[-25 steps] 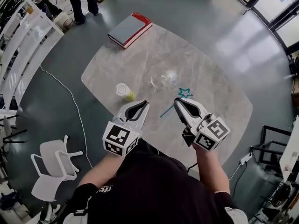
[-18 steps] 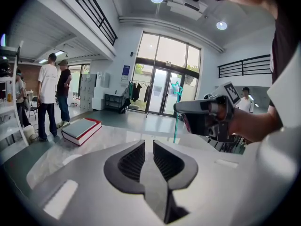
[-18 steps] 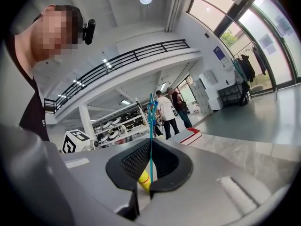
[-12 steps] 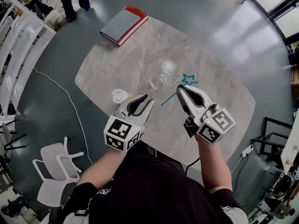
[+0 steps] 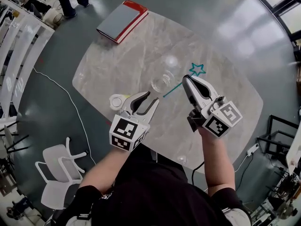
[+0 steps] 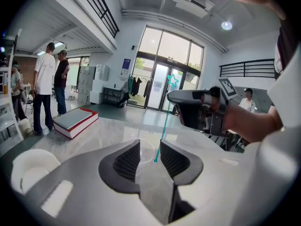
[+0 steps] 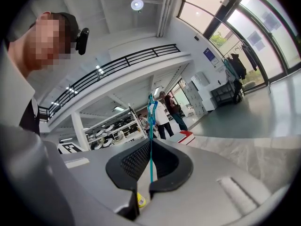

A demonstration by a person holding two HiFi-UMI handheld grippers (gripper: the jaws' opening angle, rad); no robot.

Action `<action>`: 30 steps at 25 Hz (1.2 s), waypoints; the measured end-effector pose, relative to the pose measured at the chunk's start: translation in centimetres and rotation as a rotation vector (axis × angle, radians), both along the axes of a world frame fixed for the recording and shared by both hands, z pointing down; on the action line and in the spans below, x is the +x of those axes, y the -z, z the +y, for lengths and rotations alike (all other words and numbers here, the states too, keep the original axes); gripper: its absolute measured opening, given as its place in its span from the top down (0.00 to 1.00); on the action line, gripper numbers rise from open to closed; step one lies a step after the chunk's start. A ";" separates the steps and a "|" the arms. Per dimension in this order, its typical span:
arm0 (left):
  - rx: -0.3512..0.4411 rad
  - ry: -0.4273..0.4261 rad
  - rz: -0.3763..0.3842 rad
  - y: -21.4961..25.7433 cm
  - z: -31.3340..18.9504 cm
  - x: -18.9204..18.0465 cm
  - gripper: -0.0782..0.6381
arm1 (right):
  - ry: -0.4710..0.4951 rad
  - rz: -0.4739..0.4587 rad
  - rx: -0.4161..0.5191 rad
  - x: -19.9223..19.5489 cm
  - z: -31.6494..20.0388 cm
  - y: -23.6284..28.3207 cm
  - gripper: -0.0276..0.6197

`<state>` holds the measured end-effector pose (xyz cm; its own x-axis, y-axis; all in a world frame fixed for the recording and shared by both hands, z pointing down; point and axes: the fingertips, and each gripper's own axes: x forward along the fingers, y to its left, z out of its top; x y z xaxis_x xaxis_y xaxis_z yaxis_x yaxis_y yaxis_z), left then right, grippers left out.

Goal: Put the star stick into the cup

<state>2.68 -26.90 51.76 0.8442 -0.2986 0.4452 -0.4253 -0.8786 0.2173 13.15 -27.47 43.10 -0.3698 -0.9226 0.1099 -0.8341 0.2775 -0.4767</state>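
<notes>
Teal star stick (image 5: 188,77), thin stem, outlined star

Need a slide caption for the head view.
Right hand-held gripper holds the star stick, lower tip near the clear cup.

The head view looks steeply down on the pale marble surface (image 5: 141,55). The gripper views sit close behind the left claw (image 6: 149,149) and the right claw (image 7: 151,147), nearly level. All three share the red-edged grey book (image 5: 121,20).

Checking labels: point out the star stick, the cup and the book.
star stick (image 5: 172,90), head view, on the teal shaft near its free end.
cup (image 5: 160,83), head view, on the clear glass wall.
book (image 5: 120,20), head view, on the grey cover.
</notes>
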 end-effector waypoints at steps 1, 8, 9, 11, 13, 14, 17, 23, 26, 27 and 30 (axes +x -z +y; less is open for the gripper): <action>0.002 -0.007 -0.006 -0.2 0.0 0.2 0.71 | -0.008 -0.007 0.005 0.3 -0.3 -0.1 0.93; -0.014 -0.019 -0.039 -1.6 -1.0 1.4 0.69 | -0.047 -0.004 0.015 1.6 -2.6 -1.4 0.93; -0.019 -0.017 -0.040 -1.9 -0.9 1.3 0.69 | -0.048 -0.002 0.010 1.5 -2.7 -2.0 0.92; -0.026 -0.016 -0.043 -2.7 -1.0 1.4 0.69 | -0.053 0.000 -0.003 1.4 -2.9 -3.2 0.93; -0.032 -0.015 -0.042 -3.4 -1.1 1.6 0.68 | -0.060 0.001 -0.016 1.4 -3.3 -4.4 0.92; -0.035 -0.015 -0.041 -3.7 -1.2 1.7 0.68 | -0.063 0.003 -0.022 1.4 -3.5 -5.0 0.93; -0.032 -0.016 -0.042 -4.0 -1.6 2.2 0.67 | -0.059 0.018 -0.044 1.1 -3.9 -6.3 0.92; -0.038 -0.003 -0.046 -4.9 -2.2 2.6 0.67 | -0.065 0.046 -0.074 0.6 -4.8 -7.8 0.92; -0.045 0.004 -0.049 -5.2 -2.1 2.5 0.67 | -0.055 0.050 -0.084 0.0 -5.0 -8.3 0.92; -0.047 0.002 -0.051 -5.3 -2.0 2.5 0.67 | -0.049 0.054 -0.089 -0.2 -5.1 -8.4 0.92; -0.049 -0.008 -0.057 -5.3 -1.9 2.6 0.67 | -0.039 0.067 -0.106 -0.5 -5.2 -9.0 0.92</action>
<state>5.25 -28.78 57.08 0.8193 -0.2691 0.5062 -0.4315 -0.8708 0.2355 12.61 -32.68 52.07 -0.3225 -0.9180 0.2306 -0.8741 0.1953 -0.4447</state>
